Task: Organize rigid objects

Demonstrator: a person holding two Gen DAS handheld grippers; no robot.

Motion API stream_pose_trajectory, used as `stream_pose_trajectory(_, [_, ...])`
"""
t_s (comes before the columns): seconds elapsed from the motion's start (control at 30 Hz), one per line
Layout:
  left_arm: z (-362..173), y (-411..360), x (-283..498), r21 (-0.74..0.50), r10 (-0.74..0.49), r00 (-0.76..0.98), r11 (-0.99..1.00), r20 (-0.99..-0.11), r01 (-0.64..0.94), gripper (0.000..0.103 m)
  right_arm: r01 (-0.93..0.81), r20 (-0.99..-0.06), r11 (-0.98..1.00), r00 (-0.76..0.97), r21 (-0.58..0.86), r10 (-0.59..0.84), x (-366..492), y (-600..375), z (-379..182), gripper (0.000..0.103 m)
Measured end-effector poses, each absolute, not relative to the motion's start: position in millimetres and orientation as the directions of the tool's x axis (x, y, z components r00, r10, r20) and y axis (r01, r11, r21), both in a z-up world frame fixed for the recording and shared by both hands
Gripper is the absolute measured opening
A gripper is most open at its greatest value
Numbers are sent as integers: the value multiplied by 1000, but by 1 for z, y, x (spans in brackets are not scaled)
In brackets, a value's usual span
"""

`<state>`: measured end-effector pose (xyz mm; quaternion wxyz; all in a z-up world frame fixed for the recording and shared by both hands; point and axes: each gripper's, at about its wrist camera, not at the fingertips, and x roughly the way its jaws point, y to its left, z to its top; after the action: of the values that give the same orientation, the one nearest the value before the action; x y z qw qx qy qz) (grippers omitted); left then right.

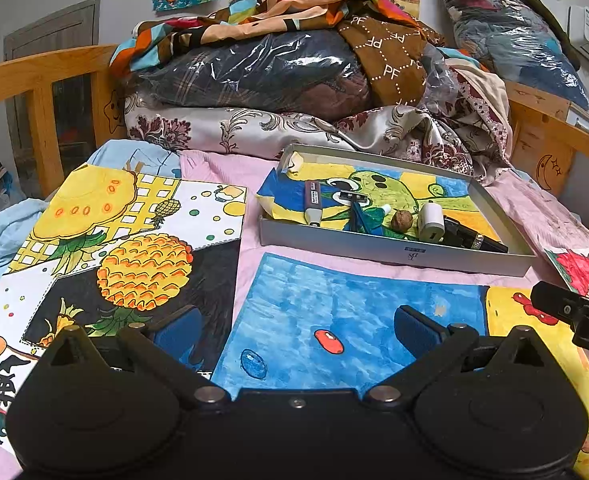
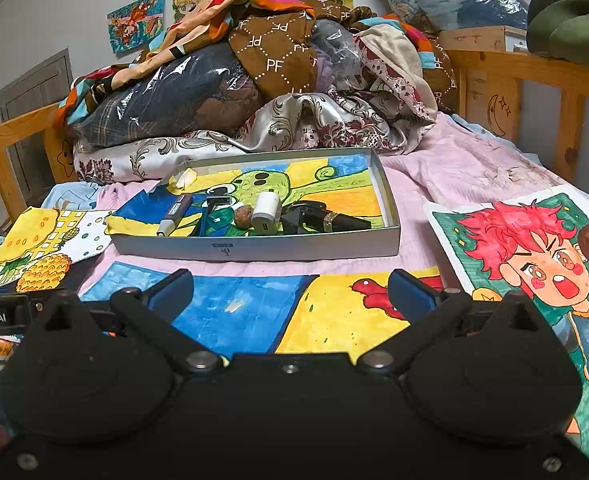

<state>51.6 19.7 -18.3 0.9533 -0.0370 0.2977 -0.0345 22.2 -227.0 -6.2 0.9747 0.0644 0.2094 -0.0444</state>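
Note:
A grey shallow box (image 1: 390, 249) (image 2: 254, 247) lies on the bed ahead of both grippers. In it lie a grey-blue pen-like device (image 1: 312, 203) (image 2: 175, 214), a razor (image 1: 354, 199) (image 2: 214, 205), a walnut (image 1: 401, 221) (image 2: 243, 216), a white charger (image 1: 431, 222) (image 2: 266, 213) and a black tool with a gold band (image 1: 470, 237) (image 2: 326, 220). My left gripper (image 1: 298, 328) is open and empty above a blue drawing. My right gripper (image 2: 290, 292) is open and empty, a short way before the box.
Drawings cover the pink sheet: pineapples (image 1: 142, 268) at left, a blue and yellow one (image 2: 254, 312) under the grippers, a red-haired boy (image 2: 534, 256) at right. A pile of bedding (image 1: 278, 80) lies behind the box. Wooden bed rails (image 1: 42, 80) (image 2: 534, 76) bound both sides.

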Motion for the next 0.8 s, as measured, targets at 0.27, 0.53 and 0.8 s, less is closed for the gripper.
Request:
stream_pose_trajectory(0.27, [-19, 20, 52, -92, -88, 819, 995, -567, 43, 102, 113, -415, 988, 908, 107, -59, 23, -227, -6, 103])
stream_pose_trajectory(0.53, [-18, 20, 52, -91, -88, 819, 995, -567, 44, 102, 113, -414, 988, 908, 107, -59, 23, -227, -6, 103])
stream_pose_trajectory(0.8, [-21, 20, 51, -91, -87, 816, 995, -571, 42, 102, 116, -416, 988, 907, 106, -61, 21, -228, -8, 103])
